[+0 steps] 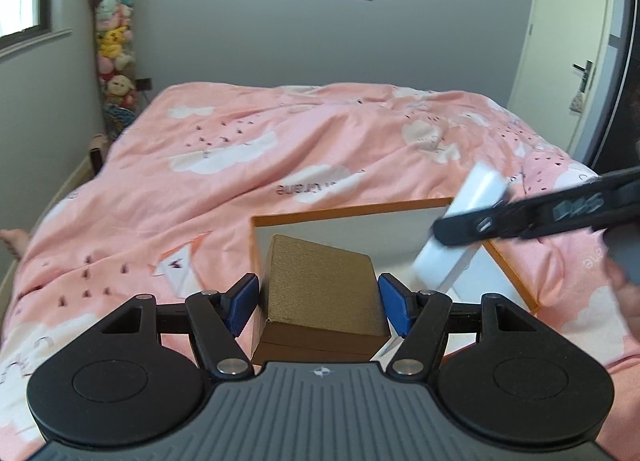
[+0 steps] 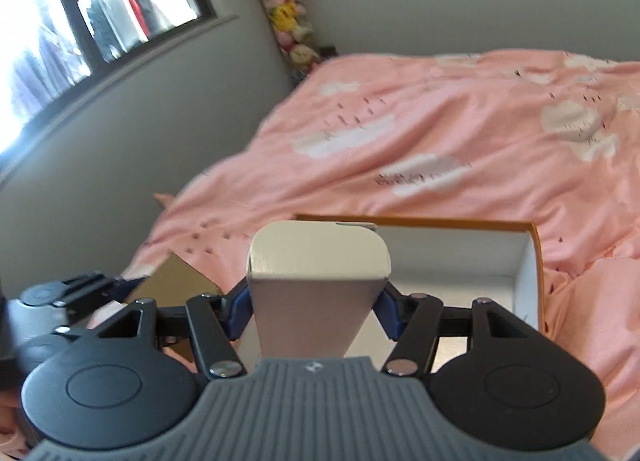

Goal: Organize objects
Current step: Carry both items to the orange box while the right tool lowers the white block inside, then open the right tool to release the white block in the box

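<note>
Open box [image 1: 516, 265] on the bed [image 1: 280, 141], plush toys [image 1: 114, 37] behind

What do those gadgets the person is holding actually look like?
Each hand-held gripper, left and right, has a ribbed grey body with a small round emblem, two round black discs, black linkage bars with silver rivets, and blue ridged fingers. No cables or sleeves show.

A home bedroom: a bed covered by a pink cloud-print duvet [image 1: 280, 149], grey walls, a window [image 2: 80, 21], a white door [image 1: 560, 41], and a column of plush toys [image 1: 114, 37] in the corner.
</note>
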A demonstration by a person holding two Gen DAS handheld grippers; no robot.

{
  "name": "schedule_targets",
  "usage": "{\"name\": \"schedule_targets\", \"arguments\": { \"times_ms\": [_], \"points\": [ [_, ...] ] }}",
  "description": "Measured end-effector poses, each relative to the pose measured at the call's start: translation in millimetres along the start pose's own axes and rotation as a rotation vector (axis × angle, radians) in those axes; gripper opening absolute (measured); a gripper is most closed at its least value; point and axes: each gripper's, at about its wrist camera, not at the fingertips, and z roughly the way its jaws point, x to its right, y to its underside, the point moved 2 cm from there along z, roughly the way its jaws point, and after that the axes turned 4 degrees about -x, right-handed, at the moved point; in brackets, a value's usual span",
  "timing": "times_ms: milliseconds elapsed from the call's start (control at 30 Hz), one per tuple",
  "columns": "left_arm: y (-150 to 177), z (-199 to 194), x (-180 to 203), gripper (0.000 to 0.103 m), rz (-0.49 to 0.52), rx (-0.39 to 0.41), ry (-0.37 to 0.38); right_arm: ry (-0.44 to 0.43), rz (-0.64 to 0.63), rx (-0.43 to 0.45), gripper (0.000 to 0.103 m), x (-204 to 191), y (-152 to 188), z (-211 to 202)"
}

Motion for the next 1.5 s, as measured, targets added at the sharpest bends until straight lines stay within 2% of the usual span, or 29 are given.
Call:
{"name": "schedule_targets", "arguments": {
  "times_ms": [200,500,633,767,933,1167,1300,1400,1433,1500],
  "points": [
    [2.7,27.2,1.9,0.075,0.056,-0.037,-0.01,0.019,0.035,-0.154,0.064,25.8,13.4,65.2],
    [-13.7,52.0,-23.1,0.075,-0.002,-0.043,-0.056,-0.076,0.126,-0.345,0.064,44.5,11.7,137.9],
    [-21.7,60.8,-32.0,0.075,-0.018,-0.038,-0.066,-0.101,0.17,-0.364,0.064,47.0,0.9,165.9],
    [-28.9,68.5,-41.4,0.075,-0.042,-0.032,-0.076,-0.153,0.239,-0.451,0.063,49.2,-0.8,202.9],
    [-32.3,78.6,-46.5,0.075,-0.043,-0.043,-0.073,-0.164,0.306,-0.5,0.063,52.0,0.9,237.6],
    [-34.1,91.2,-50.1,0.075,-0.046,-0.058,-0.064,-0.215,0.368,-0.575,0.065,50.0,8.9,267.8],
    [-35.8,95.0,-50.0,0.075,-0.037,-0.062,-0.064,-0.235,0.363,-0.601,0.065,47.7,16.0,266.8],
    [-37.6,97.8,-48.6,0.075,-0.024,-0.066,-0.057,-0.24,0.349,-0.621,0.056,44.7,20.4,263.9],
    [-38.3,98.6,-47.8,0.075,-0.017,-0.068,-0.055,-0.245,0.344,-0.627,0.047,43.2,21.9,263.3],
    [-39.5,100.1,-45.3,0.075,-0.001,-0.071,-0.049,-0.24,0.327,-0.636,0.042,39.3,24.8,263.4]
  ]
}}
